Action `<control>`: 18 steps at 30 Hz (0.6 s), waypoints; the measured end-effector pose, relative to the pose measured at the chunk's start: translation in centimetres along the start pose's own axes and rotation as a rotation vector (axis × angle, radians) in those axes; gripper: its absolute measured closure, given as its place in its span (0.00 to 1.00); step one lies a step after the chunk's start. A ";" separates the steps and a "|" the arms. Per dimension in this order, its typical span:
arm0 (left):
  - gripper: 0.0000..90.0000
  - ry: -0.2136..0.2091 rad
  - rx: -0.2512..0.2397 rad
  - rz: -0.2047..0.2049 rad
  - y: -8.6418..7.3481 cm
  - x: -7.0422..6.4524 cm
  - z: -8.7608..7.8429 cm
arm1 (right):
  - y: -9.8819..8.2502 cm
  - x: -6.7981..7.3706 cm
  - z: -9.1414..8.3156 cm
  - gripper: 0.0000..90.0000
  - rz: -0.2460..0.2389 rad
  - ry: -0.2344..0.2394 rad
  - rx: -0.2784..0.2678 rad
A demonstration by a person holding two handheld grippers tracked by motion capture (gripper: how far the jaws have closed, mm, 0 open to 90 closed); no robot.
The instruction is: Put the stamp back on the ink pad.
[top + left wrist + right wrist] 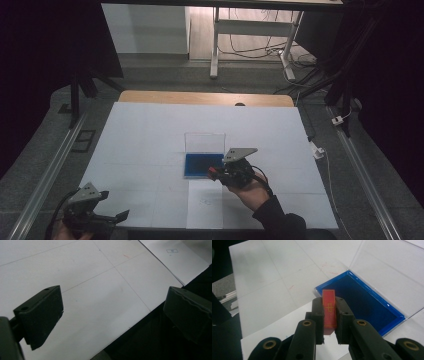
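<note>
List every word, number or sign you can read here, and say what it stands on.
Red block in the right gripper: gold line markings, not readable as text.
White sheet near the table's edge: small boxed print, too small to read.
Faint red scribbles beside the blue case: no legible words.

A lab set up for recording: the table (pixel 150 125) is papered in white gridded sheets, floor rails (pixel 45 175) run along both sides, black curtains (pixel 395 75) enclose it, and loose cables (pixel 260 47) trail beneath a desk frame (pixel 220 35) beyond.
</note>
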State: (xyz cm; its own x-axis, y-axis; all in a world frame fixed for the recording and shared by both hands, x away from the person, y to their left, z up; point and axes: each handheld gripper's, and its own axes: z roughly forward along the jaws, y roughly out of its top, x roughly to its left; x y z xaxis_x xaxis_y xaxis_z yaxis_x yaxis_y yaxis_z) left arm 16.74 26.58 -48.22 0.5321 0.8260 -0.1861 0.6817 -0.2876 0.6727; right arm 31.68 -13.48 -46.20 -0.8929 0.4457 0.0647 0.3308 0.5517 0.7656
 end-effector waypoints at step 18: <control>0.03 0.002 0.002 -0.001 0.0 0.0 0.0 | 0.9 -1.5 1.1 0.89 0.024 -0.015 -0.003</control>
State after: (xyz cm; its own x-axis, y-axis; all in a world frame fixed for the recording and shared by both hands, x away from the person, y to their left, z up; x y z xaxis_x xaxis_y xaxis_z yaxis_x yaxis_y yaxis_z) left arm 16.76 26.55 -48.23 0.5308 0.8270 -0.1854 0.6832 -0.2880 0.6711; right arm 33.61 -12.88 -46.28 -0.8803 0.4687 0.0735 0.3507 0.5385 0.7662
